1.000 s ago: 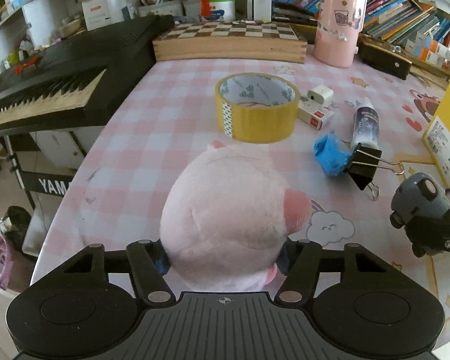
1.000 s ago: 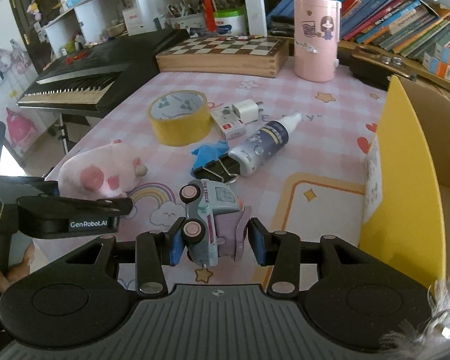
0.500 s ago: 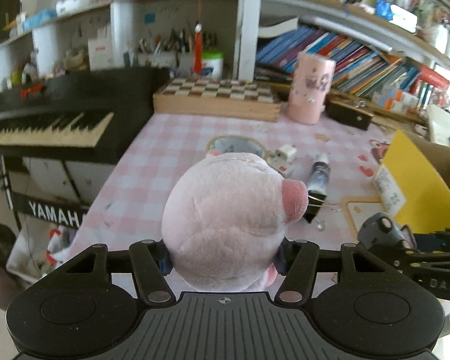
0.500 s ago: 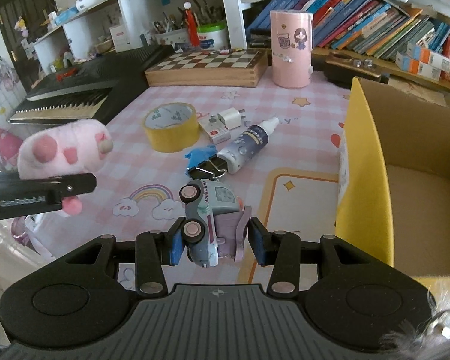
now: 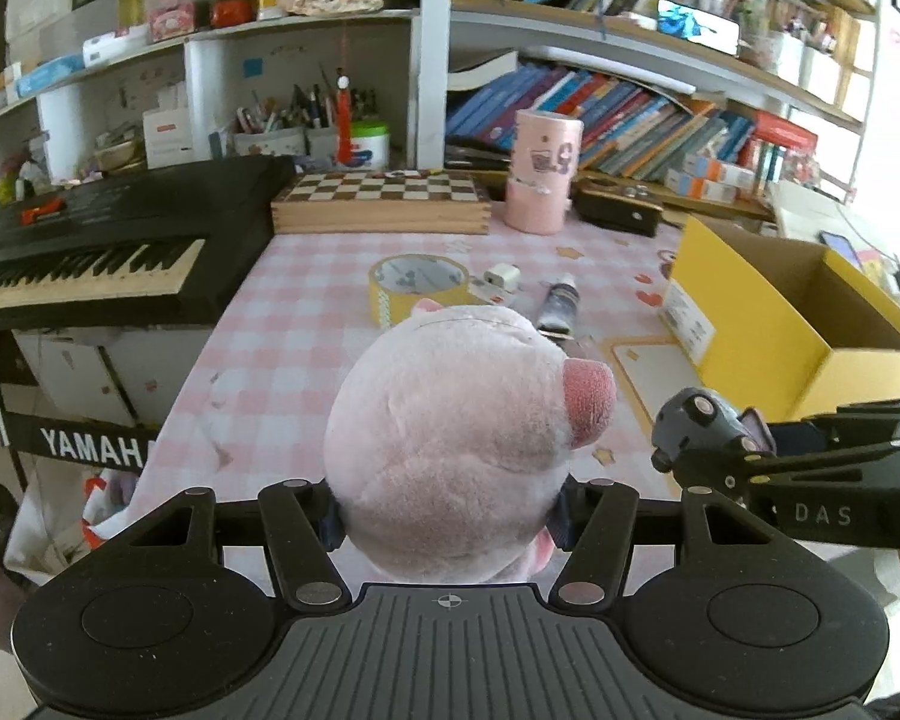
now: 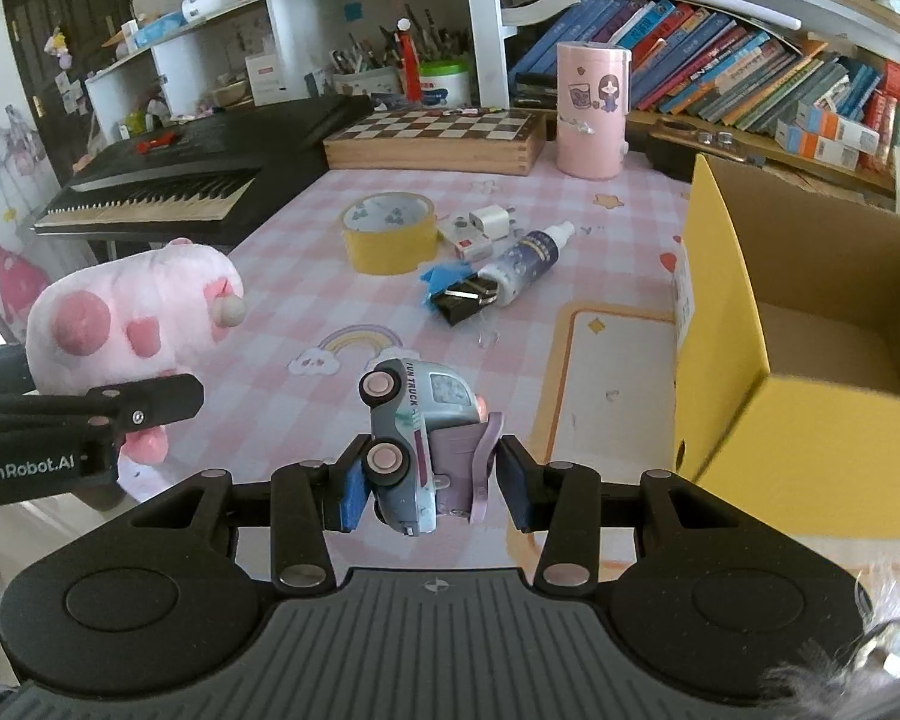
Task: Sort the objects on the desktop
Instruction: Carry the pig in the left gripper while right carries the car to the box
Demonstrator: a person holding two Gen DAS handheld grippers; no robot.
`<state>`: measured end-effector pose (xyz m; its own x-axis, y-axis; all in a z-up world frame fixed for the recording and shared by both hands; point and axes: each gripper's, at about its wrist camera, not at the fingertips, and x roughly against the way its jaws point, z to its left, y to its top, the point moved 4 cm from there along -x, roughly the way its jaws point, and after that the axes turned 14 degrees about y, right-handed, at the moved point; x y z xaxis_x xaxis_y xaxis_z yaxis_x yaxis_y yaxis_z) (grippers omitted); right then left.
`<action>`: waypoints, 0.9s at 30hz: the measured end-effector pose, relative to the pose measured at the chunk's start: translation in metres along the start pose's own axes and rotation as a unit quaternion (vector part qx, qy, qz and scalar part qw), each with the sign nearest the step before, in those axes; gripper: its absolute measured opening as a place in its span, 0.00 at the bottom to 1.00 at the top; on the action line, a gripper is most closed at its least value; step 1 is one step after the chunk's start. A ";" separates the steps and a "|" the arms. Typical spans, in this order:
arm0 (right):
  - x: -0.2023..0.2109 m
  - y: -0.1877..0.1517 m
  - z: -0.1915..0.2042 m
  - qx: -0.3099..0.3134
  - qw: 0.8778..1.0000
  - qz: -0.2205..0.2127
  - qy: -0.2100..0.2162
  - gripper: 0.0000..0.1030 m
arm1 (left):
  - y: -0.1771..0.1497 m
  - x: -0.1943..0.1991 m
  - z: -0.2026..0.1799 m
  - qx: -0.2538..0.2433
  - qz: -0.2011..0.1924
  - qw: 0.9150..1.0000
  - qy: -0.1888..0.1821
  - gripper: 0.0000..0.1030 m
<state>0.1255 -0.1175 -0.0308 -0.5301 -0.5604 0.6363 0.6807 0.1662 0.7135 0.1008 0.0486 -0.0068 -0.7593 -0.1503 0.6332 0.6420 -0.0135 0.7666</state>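
Note:
A pink plush pig (image 5: 450, 438) is clamped between the fingers of my left gripper (image 5: 447, 516), lifted above the near left of the pink checked table (image 5: 306, 312). In the right wrist view the plush pig (image 6: 132, 306) hangs at the left, with one left fingertip (image 6: 150, 399) in front of it. My right gripper (image 6: 429, 486) is shut on a grey-blue toy truck (image 6: 417, 426), held on its side above the table. The open yellow cardboard box (image 6: 726, 324) stands to its right. The truck (image 5: 699, 429) also shows at the right of the left wrist view.
On the table lie a yellow tape roll (image 6: 388, 231), a white charger (image 6: 489, 219), a spray bottle (image 6: 528, 261) and a black binder clip (image 6: 465, 300). A chessboard box (image 6: 432, 138), a pink canister (image 6: 591, 108) and a black keyboard (image 6: 168, 180) stand behind them.
Both grippers have risen off the table with the plush pig and the truck. The yellow box has come further into both views.

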 end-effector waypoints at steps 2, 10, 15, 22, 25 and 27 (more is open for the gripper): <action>0.007 -0.007 0.006 -0.002 1.000 -0.002 -0.006 0.40 | -0.005 0.006 -0.001 -0.008 0.000 1.000 -0.006 0.57; 0.030 -0.034 0.020 -0.015 1.000 -0.005 -0.026 0.40 | -0.025 0.028 -0.008 -0.038 -0.003 0.999 -0.035 0.57; 0.043 -0.048 0.028 -0.021 0.999 -0.007 -0.032 0.40 | -0.035 0.041 -0.011 -0.050 -0.011 0.998 -0.047 0.57; 0.056 -0.066 0.031 -0.037 0.998 -0.006 -0.045 0.40 | -0.044 0.051 -0.019 -0.067 -0.009 0.995 -0.068 0.57; 0.061 -0.073 0.031 -0.045 0.998 -0.007 -0.051 0.40 | -0.048 0.054 -0.025 -0.077 -0.008 0.994 -0.079 0.57; 0.065 -0.079 0.032 -0.049 0.997 -0.007 -0.055 0.40 | -0.050 0.057 -0.030 -0.084 -0.009 0.993 -0.087 0.57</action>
<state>0.0212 -0.1416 -0.0360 -0.5890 -0.4686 0.6584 0.7156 0.0761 0.6943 0.0289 0.0112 -0.0126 -0.7682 0.0236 0.6398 0.6260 -0.1817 0.7584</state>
